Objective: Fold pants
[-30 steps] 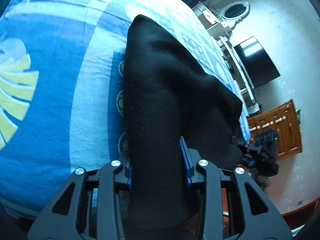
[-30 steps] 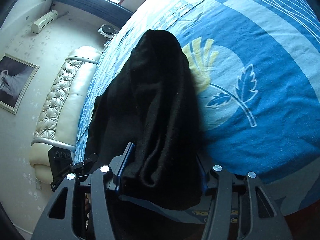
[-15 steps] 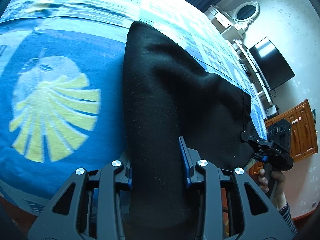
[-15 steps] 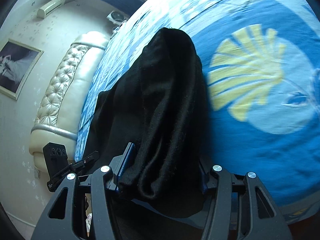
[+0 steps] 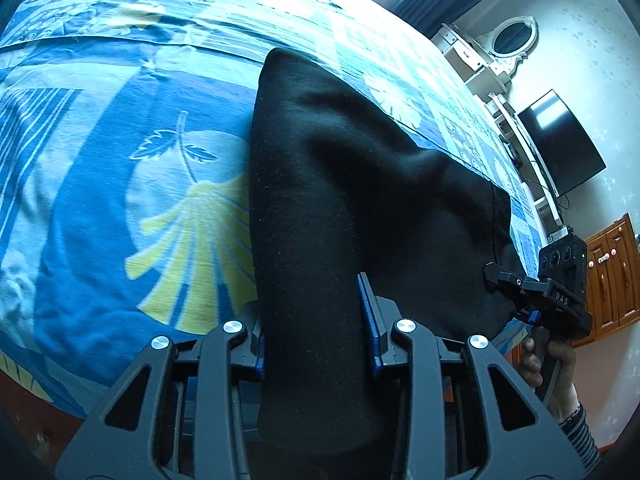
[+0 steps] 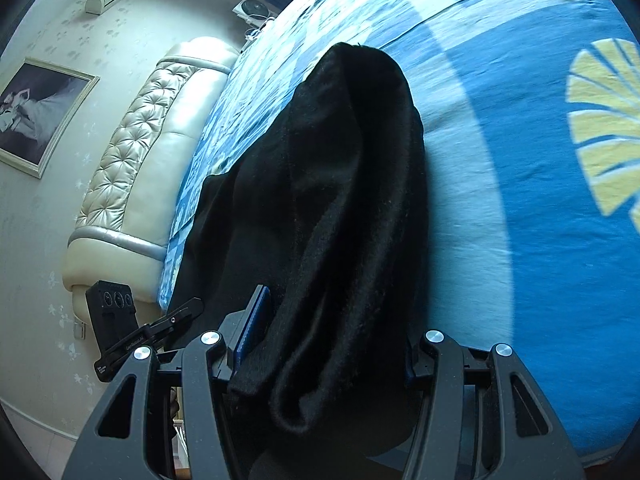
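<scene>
The black pants (image 5: pixel 320 200) hang lifted over the blue patterned bed (image 5: pixel 100 200), stretched between both grippers. My left gripper (image 5: pixel 316 332) is shut on one end of the cloth, which bunches between its blue pads (image 5: pixel 368 320). My right gripper (image 6: pixel 332 340) is shut on the other end of the pants (image 6: pixel 340 180), with folds of cloth hanging over its jaws. The right gripper also shows in the left wrist view (image 5: pixel 552 296), held by a hand at the pants' far edge. The left gripper shows in the right wrist view (image 6: pixel 132 340) at the lower left.
The bed cover (image 6: pixel 520 160) is blue with yellow fan shapes. A cream tufted headboard (image 6: pixel 140 160) stands at one end. A dark TV (image 5: pixel 560 140), a white dresser with oval mirror (image 5: pixel 508 40) and a wooden cabinet (image 5: pixel 612 272) line the wall.
Both grippers have carried the pants sideways across the bed; the yellow fan pattern has shifted beneath them. Both stay shut on the cloth.
</scene>
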`<state>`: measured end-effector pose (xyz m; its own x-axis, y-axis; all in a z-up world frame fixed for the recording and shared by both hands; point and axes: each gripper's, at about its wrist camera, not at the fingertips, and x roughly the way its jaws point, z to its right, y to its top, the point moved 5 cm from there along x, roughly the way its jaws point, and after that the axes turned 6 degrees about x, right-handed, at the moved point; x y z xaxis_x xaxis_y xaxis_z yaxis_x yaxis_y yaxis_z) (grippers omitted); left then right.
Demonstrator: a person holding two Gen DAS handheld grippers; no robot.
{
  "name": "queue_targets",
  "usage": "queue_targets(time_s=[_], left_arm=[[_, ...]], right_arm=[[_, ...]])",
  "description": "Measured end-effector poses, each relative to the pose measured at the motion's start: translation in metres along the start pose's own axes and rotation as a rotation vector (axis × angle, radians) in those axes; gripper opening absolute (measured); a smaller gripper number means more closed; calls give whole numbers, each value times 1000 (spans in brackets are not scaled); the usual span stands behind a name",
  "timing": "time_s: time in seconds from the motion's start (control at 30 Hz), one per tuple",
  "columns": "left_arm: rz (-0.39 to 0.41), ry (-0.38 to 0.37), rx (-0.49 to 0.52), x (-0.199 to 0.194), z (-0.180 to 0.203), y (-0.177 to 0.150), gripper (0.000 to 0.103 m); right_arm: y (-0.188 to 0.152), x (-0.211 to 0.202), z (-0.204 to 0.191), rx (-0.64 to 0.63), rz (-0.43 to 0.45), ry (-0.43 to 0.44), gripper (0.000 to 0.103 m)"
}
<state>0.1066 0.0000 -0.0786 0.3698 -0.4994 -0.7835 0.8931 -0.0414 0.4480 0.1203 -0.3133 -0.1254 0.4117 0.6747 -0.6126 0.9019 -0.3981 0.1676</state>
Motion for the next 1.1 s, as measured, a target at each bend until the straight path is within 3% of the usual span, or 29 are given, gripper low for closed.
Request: queue_targets(time_s=[0.53, 0.63, 0.67, 0.8, 0.87, 0.97, 1.1], left_arm=[[3, -42, -56, 0, -11, -7, 42], [9, -23, -39, 0, -11, -6, 52], [20, -15, -31, -1, -11, -5, 61], [57, -29, 4, -13, -11, 0, 74], [80, -61, 15, -21, -14, 3, 83], [123, -109, 14, -29, -23, 18, 87], [116, -183, -56, -13, -38, 44, 88]], right_arm=[[-4, -3, 7, 5, -2, 32, 47], [-3, -5, 6, 9, -5, 35, 47], [-3, -6, 6, 13, -13, 37, 48], [-2, -16, 7, 42, -39, 54, 58], [1, -28, 7, 37, -10, 43, 70], [17, -43, 9, 39, 42, 52, 77], [41, -32, 12, 69, 54, 59, 78]])
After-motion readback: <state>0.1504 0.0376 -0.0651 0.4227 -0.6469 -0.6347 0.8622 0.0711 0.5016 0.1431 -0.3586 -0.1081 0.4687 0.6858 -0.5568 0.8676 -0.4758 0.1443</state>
